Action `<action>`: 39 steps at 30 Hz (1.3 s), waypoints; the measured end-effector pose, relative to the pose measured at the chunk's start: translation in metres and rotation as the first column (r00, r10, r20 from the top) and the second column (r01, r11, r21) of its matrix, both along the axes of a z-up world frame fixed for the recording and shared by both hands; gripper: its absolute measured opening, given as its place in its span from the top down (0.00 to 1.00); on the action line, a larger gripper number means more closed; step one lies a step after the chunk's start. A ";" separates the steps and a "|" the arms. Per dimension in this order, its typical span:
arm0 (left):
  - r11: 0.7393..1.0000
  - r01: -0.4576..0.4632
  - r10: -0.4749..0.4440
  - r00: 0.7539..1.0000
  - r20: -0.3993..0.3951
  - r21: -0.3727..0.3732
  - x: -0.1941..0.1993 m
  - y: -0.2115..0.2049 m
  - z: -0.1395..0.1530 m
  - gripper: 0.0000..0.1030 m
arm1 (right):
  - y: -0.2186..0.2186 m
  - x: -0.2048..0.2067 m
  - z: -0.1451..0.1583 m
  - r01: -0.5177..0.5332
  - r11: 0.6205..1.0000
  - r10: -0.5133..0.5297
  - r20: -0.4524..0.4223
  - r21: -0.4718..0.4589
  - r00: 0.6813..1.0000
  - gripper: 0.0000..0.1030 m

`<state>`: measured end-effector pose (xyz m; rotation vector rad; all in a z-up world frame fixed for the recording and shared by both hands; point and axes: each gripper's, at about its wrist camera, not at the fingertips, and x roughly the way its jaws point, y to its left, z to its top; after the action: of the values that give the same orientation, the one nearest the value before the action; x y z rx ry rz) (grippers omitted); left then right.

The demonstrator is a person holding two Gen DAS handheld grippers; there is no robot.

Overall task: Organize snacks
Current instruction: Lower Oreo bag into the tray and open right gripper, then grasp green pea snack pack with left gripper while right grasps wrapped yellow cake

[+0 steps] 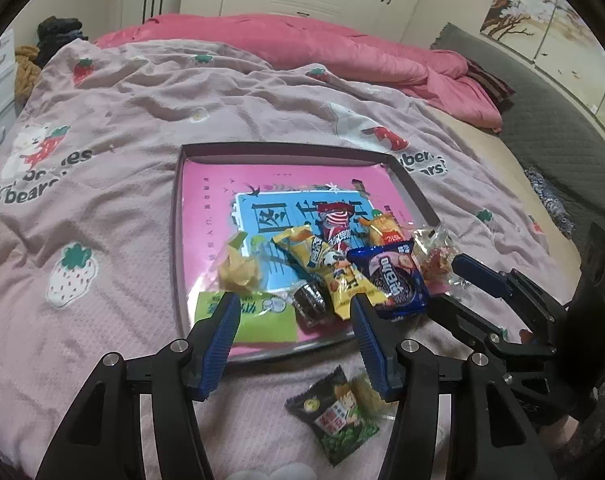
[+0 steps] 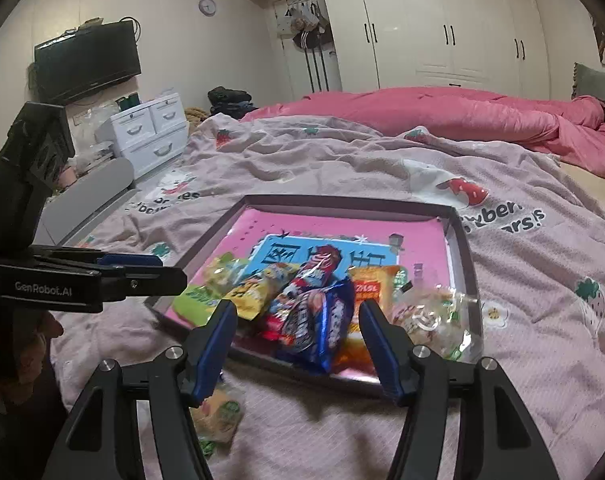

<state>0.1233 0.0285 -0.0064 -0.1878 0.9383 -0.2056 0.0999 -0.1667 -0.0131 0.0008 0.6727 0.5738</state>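
The work surface is a bed covered by a pale pink quilted blanket (image 1: pixel 114 208) printed with strawberries and bears. On it lies a shallow square tray (image 1: pixel 177 240) with a dark rim and a pink and blue printed floor.

Tray contents, grouped toward the near edge:
- a blue cookie packet (image 1: pixel 394 280), resting against the near right part of the pile;
- a long yellow snack wrapper (image 1: pixel 334 268), lying diagonally just left of the blue packet;
- a red and white striped wrapper (image 1: pixel 338 224), behind the yellow one;
- an orange packet (image 1: pixel 386 232), at the right rear of the pile;
- a clear cellophane bag (image 1: pixel 434 256), at the right edge of the tray;
- a flat lime-green packet (image 1: pixel 262 316), at the near left corner;
- a crumpled yellow transparent wrapper (image 1: pixel 238 270), just above the green packet;
- a dark round cookie (image 1: pixel 310 300), between the green packet and the yellow wrapper.

One dark green snack packet (image 1: pixel 338 412) lies outside the tray, on the blanket just before its near rim.

Left gripper (image 1: pixel 294 304): jaws apart, blue ribbed pads (image 1: pixel 218 344) clear of every item, nothing between them (the tips hang over the near tray edge).

Right gripper (image 2: pixel 298 312): jaws likewise apart and empty, positioned above the near rim, with the blue packet visible through the gap.
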 end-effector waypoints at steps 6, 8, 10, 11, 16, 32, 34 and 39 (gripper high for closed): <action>1.000 0.003 -0.002 0.999 -0.038 0.020 -0.012 0.005 -0.004 0.43 | 0.011 -0.014 -0.006 -0.053 0.998 0.054 -0.063 0.012 0.997 0.38; 1.000 0.002 -0.001 0.998 -0.056 0.020 -0.016 0.006 -0.007 0.43 | 0.018 -0.018 -0.010 -0.072 0.997 0.071 -0.081 -0.003 0.994 0.38; 1.000 0.005 -0.003 0.998 -0.070 0.023 -0.019 0.007 -0.011 0.43 | 0.025 -0.023 -0.015 -0.090 0.996 0.087 -0.099 -0.026 0.991 0.38; 1.000 0.008 -0.006 0.997 -0.079 0.027 -0.021 0.008 -0.012 0.43 | 0.028 -0.024 -0.017 -0.098 0.995 0.094 -0.110 -0.033 0.990 0.38; 0.999 0.009 -0.005 0.994 -0.108 0.032 -0.027 0.012 -0.018 0.43 | 0.040 -0.032 -0.031 -0.131 0.989 0.120 -0.159 -0.063 0.980 0.38; 0.996 0.078 -0.069 0.979 -0.192 0.036 -0.039 -0.008 -0.039 0.43 | 0.047 -0.028 -0.052 -0.155 0.982 0.129 -0.215 -0.110 0.968 0.65; 0.996 0.086 -0.077 0.976 -0.202 0.032 -0.040 -0.011 -0.042 0.43 | 0.047 -0.027 -0.054 -0.163 0.980 0.136 -0.221 -0.110 0.966 0.69; 0.994 0.104 -0.097 0.968 -0.231 0.020 -0.040 -0.021 -0.054 0.43 | 0.046 -0.026 -0.054 -0.158 0.982 0.130 -0.229 -0.108 0.965 0.72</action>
<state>0.0829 0.0073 -0.0606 -0.1361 1.1828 -0.2662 0.0741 -0.1208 -0.0673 -0.1038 0.9304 0.6772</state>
